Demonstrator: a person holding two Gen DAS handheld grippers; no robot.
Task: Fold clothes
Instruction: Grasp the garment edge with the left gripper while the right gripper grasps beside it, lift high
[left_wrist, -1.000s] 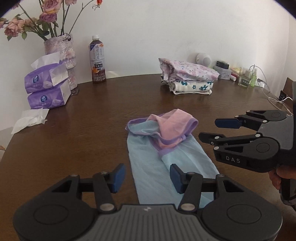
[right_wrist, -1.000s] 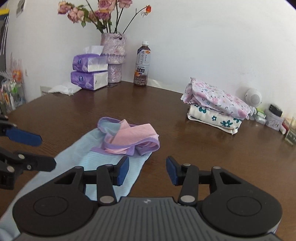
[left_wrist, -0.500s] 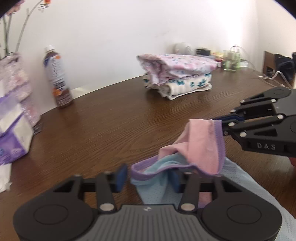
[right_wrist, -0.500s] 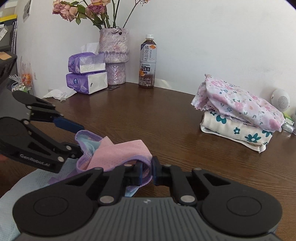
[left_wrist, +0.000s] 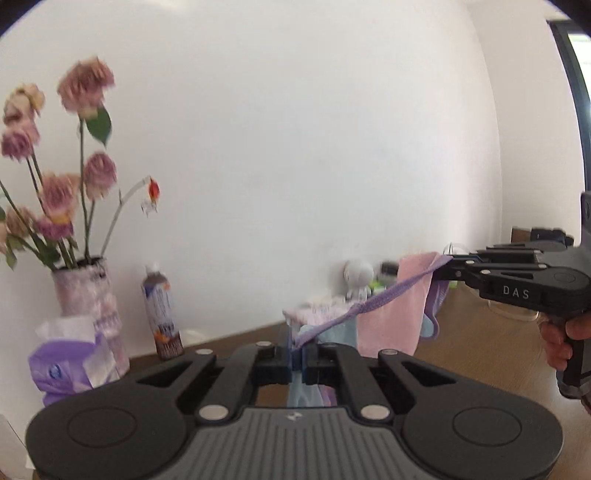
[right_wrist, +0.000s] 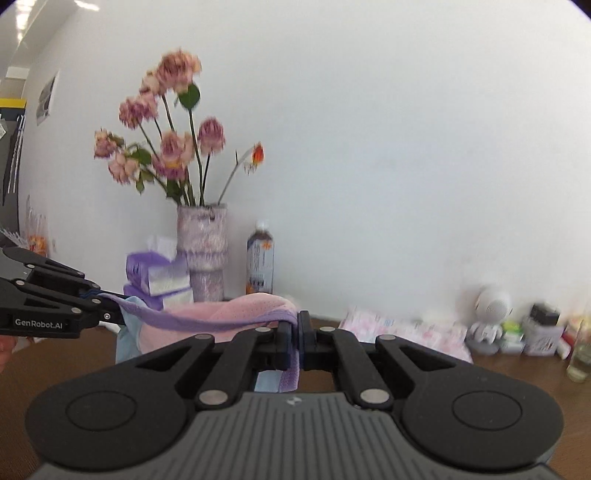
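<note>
A pink and light-blue garment (left_wrist: 391, 317) with a purple waistband hangs in the air between both grippers, above the brown table. My left gripper (left_wrist: 297, 360) is shut on one end of the purple band. My right gripper (right_wrist: 298, 341) is shut on the other end; it also shows at the right of the left wrist view (left_wrist: 448, 264). The left gripper shows at the left of the right wrist view (right_wrist: 107, 299). The garment (right_wrist: 229, 314) drapes below the stretched band. Its lower part is hidden behind the gripper bodies.
A vase of pink flowers (right_wrist: 201, 251), purple tissue packs (right_wrist: 159, 273) and a tea bottle (right_wrist: 260, 262) stand at the back by the wall. A folded floral stack (right_wrist: 406, 326) lies behind. A small white speaker (right_wrist: 491, 314) and jars (right_wrist: 541, 325) sit at the right.
Both grippers closed on the garment's purple waistband and lifted it off the table. The band is now stretched between them and the views tilted up toward the wall.
</note>
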